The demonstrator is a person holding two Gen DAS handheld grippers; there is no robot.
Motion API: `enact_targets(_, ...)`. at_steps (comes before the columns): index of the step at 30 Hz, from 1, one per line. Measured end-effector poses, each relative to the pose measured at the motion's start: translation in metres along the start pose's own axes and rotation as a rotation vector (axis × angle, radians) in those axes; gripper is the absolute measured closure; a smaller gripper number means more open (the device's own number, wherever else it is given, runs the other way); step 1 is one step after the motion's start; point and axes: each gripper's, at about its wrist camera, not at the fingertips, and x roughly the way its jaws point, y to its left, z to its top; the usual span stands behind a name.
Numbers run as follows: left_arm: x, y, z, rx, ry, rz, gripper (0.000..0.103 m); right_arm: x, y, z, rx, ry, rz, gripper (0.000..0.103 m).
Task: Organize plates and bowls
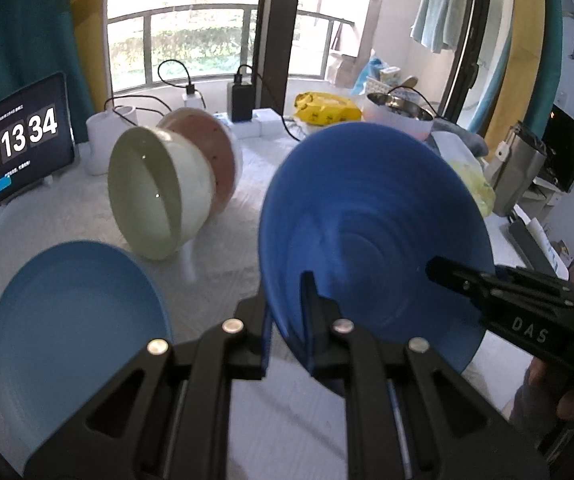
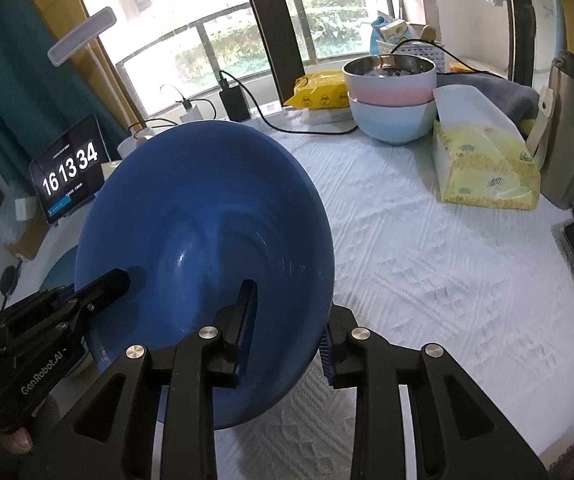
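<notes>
Above the table's (image 2: 427, 248) middle, the left gripper (image 1: 287, 320) clamps the dark blue plate's (image 1: 371, 216) rim (tilted upright); the right gripper's (image 2: 287, 328) fingers straddle its opposite rim, slack.

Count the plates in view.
2. The dark blue plate is tilted up in the left gripper; the light blue plate lies flat beside it. More may be hidden.

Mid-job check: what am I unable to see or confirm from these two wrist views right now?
- Right wrist view: the dark blue plate hides the green bowl and pink bowl, and nearly all of the light blue plate.
- Same view: the rim hides whether the right gripper presses it.
- Left wrist view: the left gripper covers the rim it clamps.
</notes>
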Motion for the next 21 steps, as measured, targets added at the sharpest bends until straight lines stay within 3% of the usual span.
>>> enact_targets(12,-0.005,0.004,-0.01,-0.009,0.02,-0.003,0.089,-0.001,0.008,-0.006,-0.013,0.028,-0.007,0.072)
enact_targets(21,-0.006,0.006,-0.014,-0.015,0.035,-0.002,0.089,0.001,0.013,-0.011,-0.019,0.052,-0.001,0.063)
